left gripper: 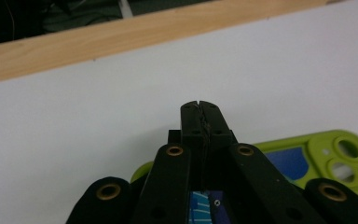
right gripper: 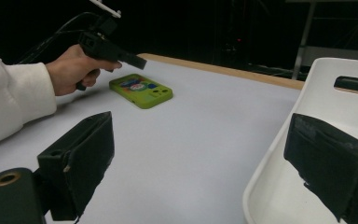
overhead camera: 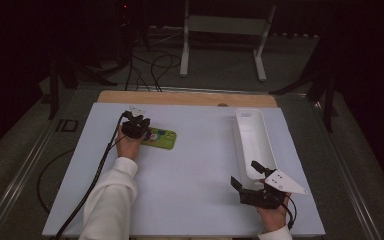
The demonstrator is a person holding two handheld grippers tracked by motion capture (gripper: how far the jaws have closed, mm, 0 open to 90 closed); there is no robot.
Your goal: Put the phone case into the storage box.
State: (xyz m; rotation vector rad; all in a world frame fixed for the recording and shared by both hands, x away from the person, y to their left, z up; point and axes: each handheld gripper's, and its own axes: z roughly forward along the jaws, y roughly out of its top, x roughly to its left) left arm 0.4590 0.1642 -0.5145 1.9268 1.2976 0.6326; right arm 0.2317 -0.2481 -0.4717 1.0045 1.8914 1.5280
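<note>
Phone case point(overhead camera: 160, 138), green with a coloured print, lay flat on the white table point(overhead camera: 195, 190), well left of the white tray point(overhead camera: 254, 145), its long axis running toward that tray. Left gripper point(overhead camera: 141, 124), jaws clenched on nothing, hung over the case's end farthest from the tray; right gripper point(overhead camera: 246, 175) stood released at the tray's near end. Whether the clenched tips touched the case could not be made out, its near end being hidden beneath the jaws.

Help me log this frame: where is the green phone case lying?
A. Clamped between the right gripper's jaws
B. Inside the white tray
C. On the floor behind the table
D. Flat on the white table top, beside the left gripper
D: the green phone case lies flat on the table top by the left gripper, apart from the white tray.
</note>
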